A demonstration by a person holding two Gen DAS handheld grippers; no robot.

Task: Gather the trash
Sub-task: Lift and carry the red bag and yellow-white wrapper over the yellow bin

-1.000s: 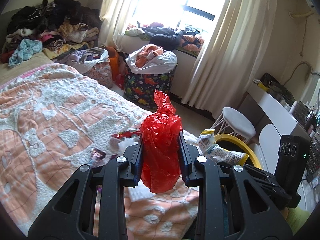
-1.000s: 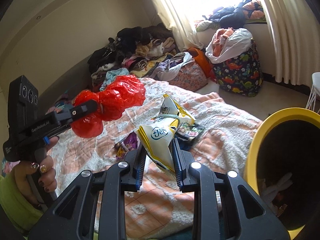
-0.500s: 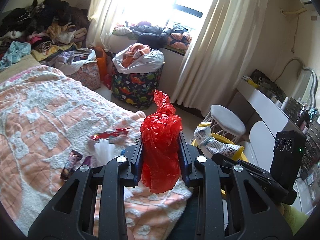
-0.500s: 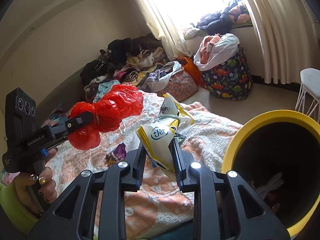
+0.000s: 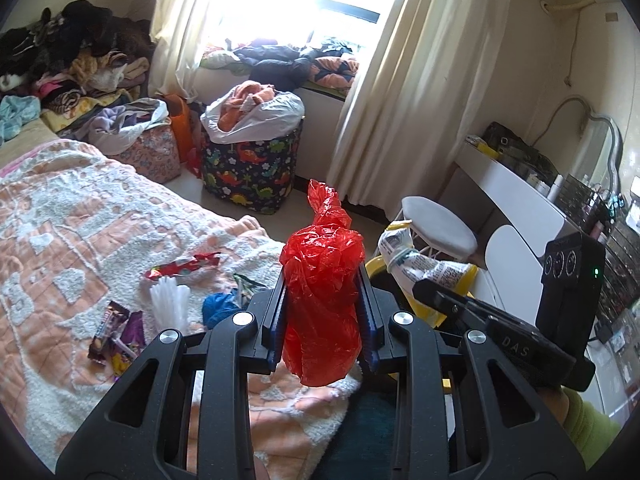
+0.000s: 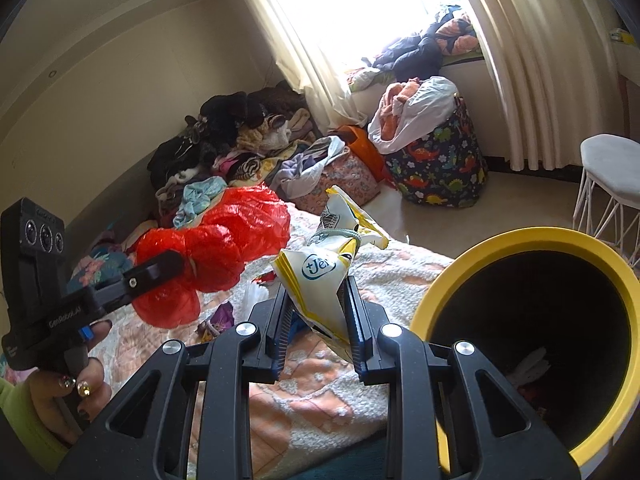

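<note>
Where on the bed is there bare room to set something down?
The blanket is bare left of the red wrapper and purple wrappers. Between those wrappers and the red bag it is crowded.

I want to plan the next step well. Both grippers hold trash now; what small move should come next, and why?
Probably carry the right gripper a little to the right, until its yellow-and-white snack bag hangs over the yellow bin, then open. The bin's mouth gapes just beside the bag. The left gripper, shut on the red plastic bag, is farther from it.
</note>
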